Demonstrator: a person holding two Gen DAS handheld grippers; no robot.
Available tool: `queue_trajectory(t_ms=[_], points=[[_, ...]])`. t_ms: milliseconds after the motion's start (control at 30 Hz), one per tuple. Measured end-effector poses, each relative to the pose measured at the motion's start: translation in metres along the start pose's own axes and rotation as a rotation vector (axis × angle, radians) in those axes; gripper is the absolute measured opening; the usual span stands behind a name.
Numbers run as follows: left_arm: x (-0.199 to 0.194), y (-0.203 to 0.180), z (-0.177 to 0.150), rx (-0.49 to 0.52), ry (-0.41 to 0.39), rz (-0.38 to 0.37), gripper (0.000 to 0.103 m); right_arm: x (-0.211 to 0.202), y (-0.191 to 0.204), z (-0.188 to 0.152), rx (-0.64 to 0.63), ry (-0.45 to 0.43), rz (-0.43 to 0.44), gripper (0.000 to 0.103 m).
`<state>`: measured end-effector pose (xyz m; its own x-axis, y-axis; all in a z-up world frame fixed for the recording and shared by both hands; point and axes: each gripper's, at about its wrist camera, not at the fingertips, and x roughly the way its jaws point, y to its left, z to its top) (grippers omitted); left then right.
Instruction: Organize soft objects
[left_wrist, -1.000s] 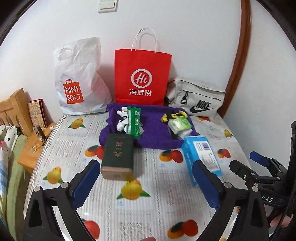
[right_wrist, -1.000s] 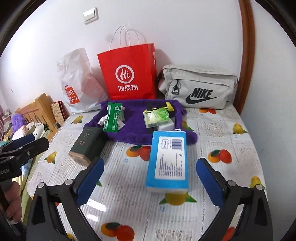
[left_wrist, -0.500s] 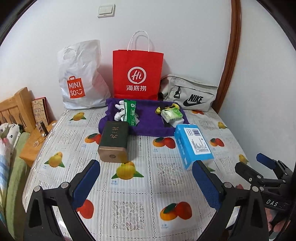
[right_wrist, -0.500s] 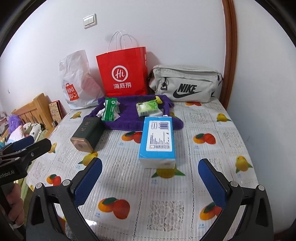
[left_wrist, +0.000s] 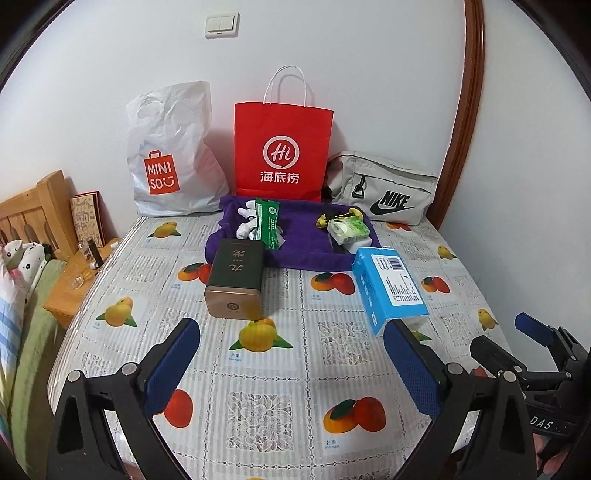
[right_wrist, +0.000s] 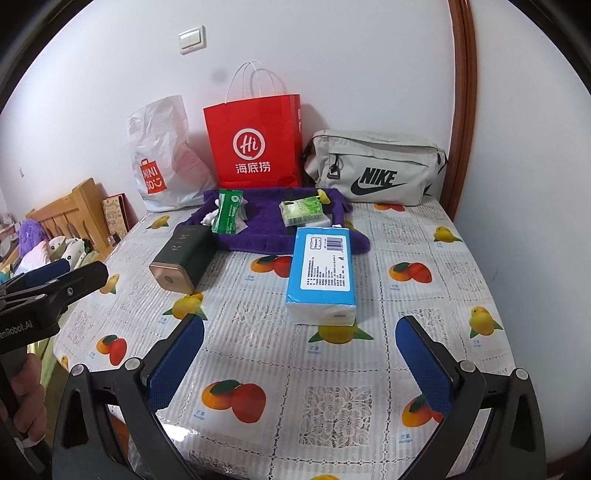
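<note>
Both grippers have drawn back toward the near edge of the table (left_wrist: 280, 413) since a second ago, so more of the fruit-print cloth shows. The left gripper (left_wrist: 291, 354) and right gripper (right_wrist: 299, 354) hang with jaws spread, pinching nothing. Mid-table lie a dark green tin (left_wrist: 236, 277) and a blue tissue pack (right_wrist: 323, 269). Behind them, a purple towel (left_wrist: 303, 243) carries a green packet (left_wrist: 269, 223), white socks (left_wrist: 245, 221) and a small green tissue pack (right_wrist: 301, 211). Along the far edge stand a white plastic bag (left_wrist: 170, 147), red paper bag (left_wrist: 282, 147) and grey pouch (right_wrist: 376, 170); their contents are hidden.
</note>
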<state>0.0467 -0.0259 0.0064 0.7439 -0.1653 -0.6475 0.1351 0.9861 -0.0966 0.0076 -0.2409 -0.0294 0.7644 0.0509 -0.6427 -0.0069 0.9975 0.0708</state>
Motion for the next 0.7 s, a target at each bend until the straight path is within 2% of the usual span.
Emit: queue_trajectory(t_ms=[700], points=[[0.001,0.0042,-0.0043,-0.011,0.005,0.006,0.101,-0.0005,0.005,0.0001,-0.011,0.001,0.002,0.102]])
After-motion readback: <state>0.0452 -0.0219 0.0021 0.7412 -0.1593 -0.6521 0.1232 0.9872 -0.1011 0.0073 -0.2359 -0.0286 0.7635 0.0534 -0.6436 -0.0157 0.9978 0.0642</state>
